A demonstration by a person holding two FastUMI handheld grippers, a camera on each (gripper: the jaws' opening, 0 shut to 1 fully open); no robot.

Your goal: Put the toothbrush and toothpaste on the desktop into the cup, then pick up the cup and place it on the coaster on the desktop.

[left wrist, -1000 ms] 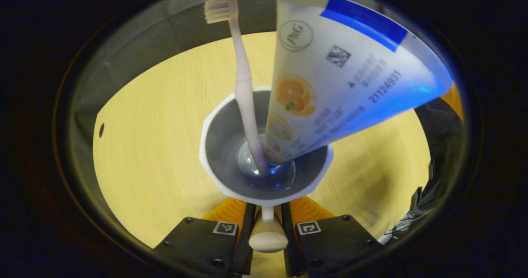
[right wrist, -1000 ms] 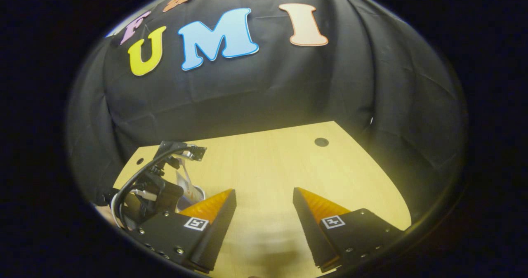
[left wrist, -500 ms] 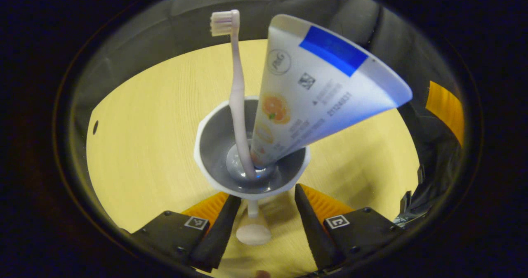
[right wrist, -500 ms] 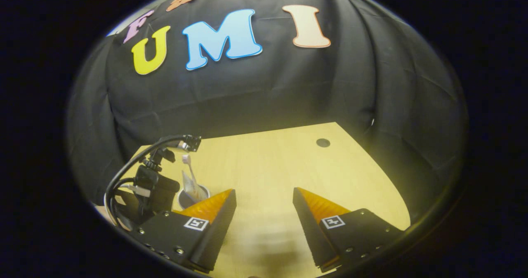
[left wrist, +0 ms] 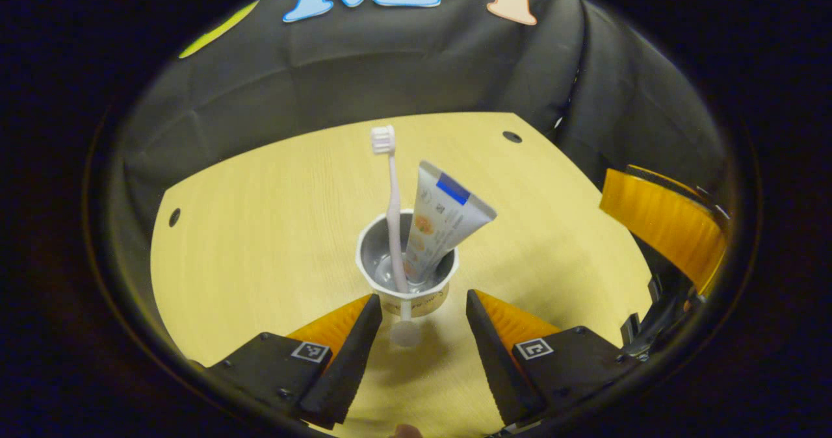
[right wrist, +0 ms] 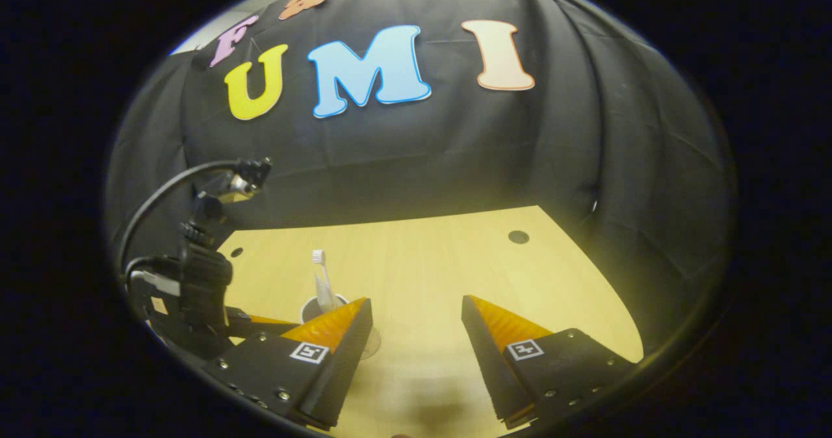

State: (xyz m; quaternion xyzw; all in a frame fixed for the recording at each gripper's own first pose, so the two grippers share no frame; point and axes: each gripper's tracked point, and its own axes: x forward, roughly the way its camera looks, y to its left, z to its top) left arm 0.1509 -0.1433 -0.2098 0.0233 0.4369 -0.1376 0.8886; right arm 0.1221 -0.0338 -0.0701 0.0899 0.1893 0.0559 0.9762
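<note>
One cup (left wrist: 408, 275) is counted on the desk (left wrist: 260, 230), near its middle. One toothbrush (left wrist: 392, 197) and one toothpaste tube (left wrist: 442, 220) are counted inside the cup. Three round holes are counted in the desk: two (left wrist: 511, 137) (left wrist: 174, 217) near the far corners in the left gripper view, one (right wrist: 518, 236) in the right gripper view. Two claws are counted, one left (left wrist: 419, 324) and one right (right wrist: 416, 334).

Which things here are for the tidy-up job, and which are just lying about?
For the job:
- cup
- toothbrush and toothpaste, both standing in the cup
- left gripper, open, just in front of the cup

Just there:
- desk and its small dark holes
- black cloth wall
- right gripper, open, holding nothing
</note>
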